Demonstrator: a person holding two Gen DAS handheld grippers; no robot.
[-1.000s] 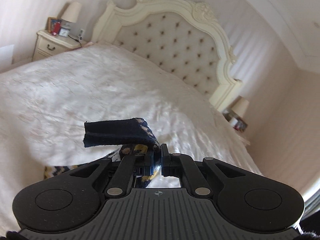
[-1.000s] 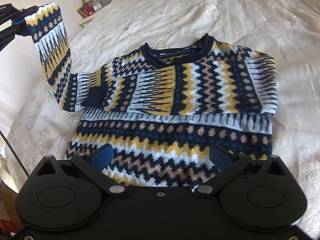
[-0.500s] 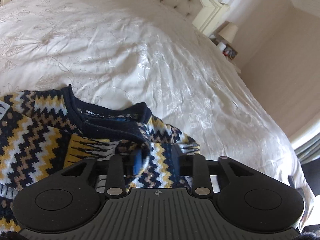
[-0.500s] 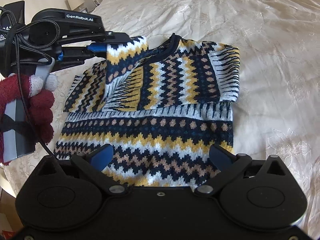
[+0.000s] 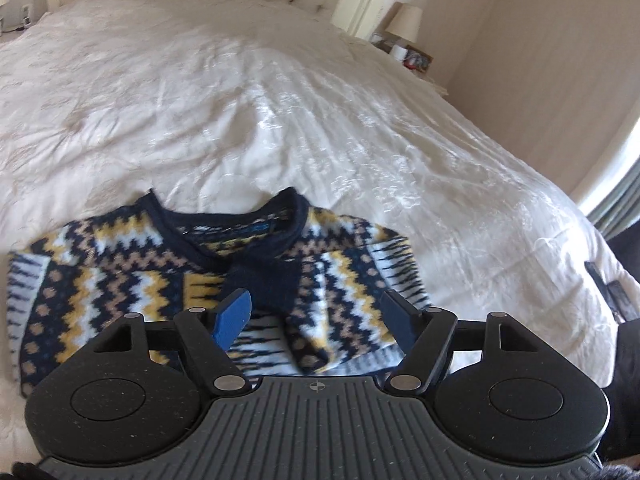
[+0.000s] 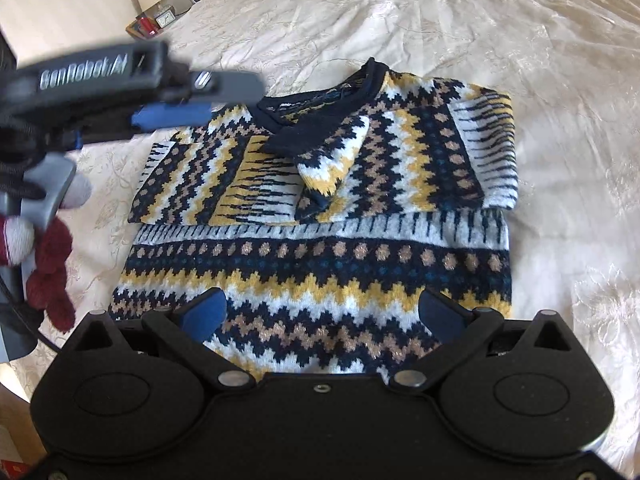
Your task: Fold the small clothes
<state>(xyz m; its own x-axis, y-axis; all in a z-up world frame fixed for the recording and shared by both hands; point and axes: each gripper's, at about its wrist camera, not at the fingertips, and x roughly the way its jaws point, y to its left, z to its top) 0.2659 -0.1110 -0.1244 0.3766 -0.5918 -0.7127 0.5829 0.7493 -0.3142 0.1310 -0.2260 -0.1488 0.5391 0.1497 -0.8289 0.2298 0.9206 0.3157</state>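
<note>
Here the sweater (image 6: 320,216)'s hem hides behind the right gripper (image 6: 320,312), both jaws parted, left gripper (image 5: 316,316) just released.

The one readable text is "GenRobot.AI", in pale letters on the dark side of the left claw (image 6: 172,114), which shows blurred in the right wrist view. A small label sits inside the neck of the sweater (image 6: 320,248), too small to read. The clock (image 6: 164,20) on the bedside stand has a face, but its numbers cannot be made out.
</note>
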